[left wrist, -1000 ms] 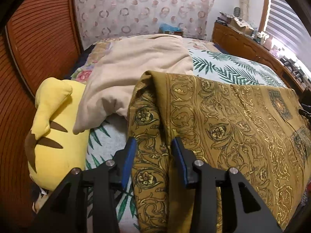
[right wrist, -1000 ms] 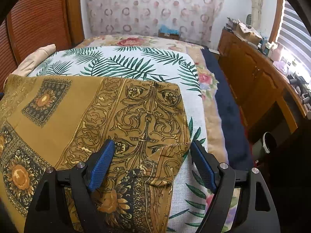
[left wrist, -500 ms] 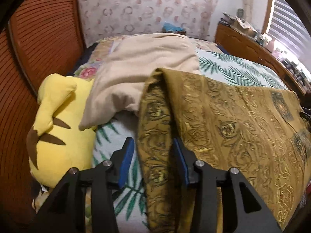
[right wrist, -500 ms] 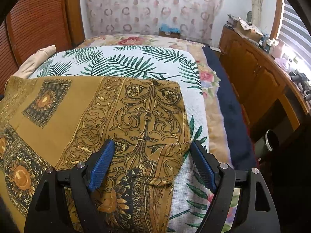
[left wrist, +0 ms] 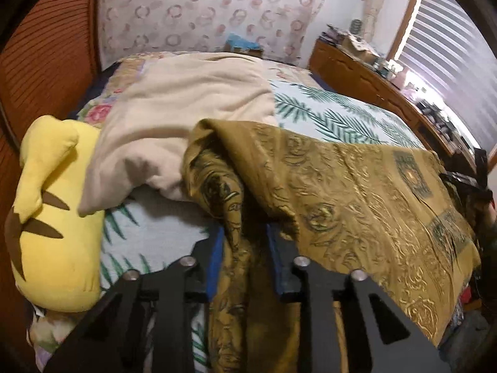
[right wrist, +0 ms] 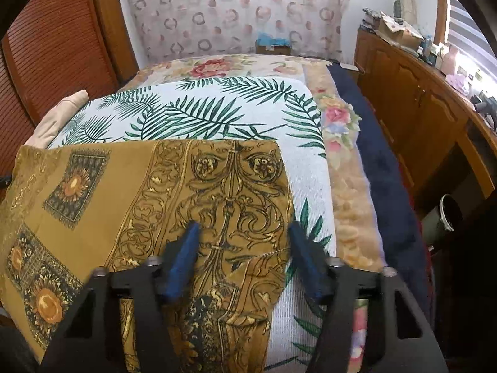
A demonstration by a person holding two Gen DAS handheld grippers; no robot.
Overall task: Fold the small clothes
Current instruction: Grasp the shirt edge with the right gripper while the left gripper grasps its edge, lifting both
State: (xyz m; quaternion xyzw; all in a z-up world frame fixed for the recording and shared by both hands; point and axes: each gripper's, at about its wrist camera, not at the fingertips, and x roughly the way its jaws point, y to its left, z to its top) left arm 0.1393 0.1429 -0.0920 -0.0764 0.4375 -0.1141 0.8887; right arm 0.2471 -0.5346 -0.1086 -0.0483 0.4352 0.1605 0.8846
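So the mustard patterned cloth (left wrist: 357, 192) is spread across the near part of the bed (right wrist: 217, 115), on top of the palm-leaf sheet (left wrist: 341, 118). The left gripper (left wrist: 245, 248) is clamped on the cloth's left edge, and you can see a bunched strip of it pinched between the blue pads (left wrist: 214, 264), with the fabric lifted into a loose hump just past the fingers. Over on the other side the right gripper (right wrist: 243, 248) has its fingers spread wide apart, straddling the right end of the cloth (right wrist: 174, 192); that end lies flat on the sheet, and nothing is squeezed there. The right pad (right wrist: 306, 258) sits right at the cloth's right edge.

Other stuff around: a yellow plush (left wrist: 52, 214) lies on the left side of the bed, a beige blanket (left wrist: 186, 115) is heaped just beyond the lifted cloth and touching it, and a wooden cabinet (right wrist: 413, 108) runs along the right.
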